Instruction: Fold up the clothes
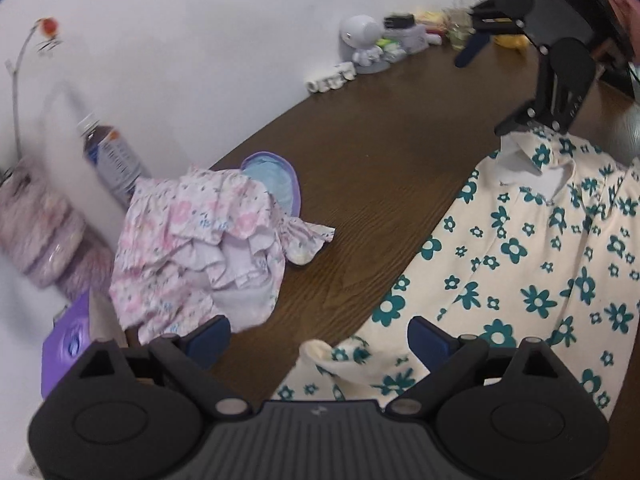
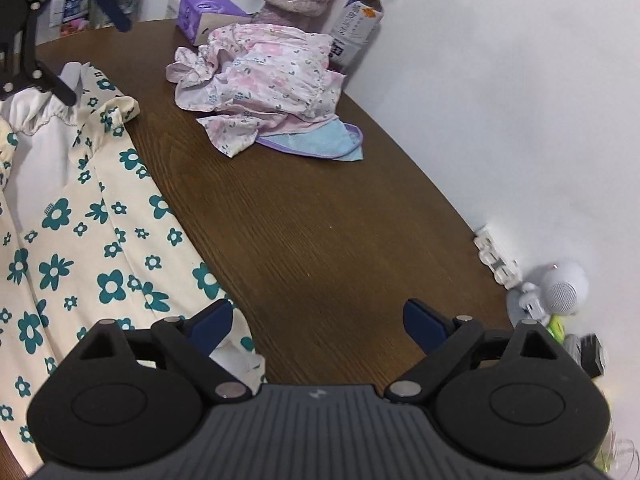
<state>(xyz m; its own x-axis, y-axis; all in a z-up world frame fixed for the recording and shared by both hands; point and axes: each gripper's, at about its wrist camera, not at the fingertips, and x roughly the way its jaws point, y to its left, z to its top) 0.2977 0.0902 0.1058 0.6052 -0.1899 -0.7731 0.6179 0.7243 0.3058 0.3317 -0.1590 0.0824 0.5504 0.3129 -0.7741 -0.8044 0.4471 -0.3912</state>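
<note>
Left wrist view, nearest first: the left claw [image 1: 318,340] stands wide apart, released, nothing between its two blue pads, hovering over the brown counter [image 1: 380,160] with its right pad above an edge of the cream garment with teal flowers [image 1: 520,264]. That garment lies spread flat on the counter. Beyond it to the left sits one crumpled pink floral garment [image 1: 192,240], resting partly on one blue-and-purple cloth [image 1: 276,184]. One bottle [image 1: 112,156] stands behind the pile against the wall, with one purple box [image 1: 66,344] beside it.

Right wrist view: the right claw [image 2: 318,328] is likewise spread wide and empty, its left pad over the flowered garment's edge [image 2: 80,240]. Farther off lies the pink pile [image 2: 264,80]. At the wall stands one small white figure [image 2: 560,288], possibly a toy robot, though blur hides detail.
</note>
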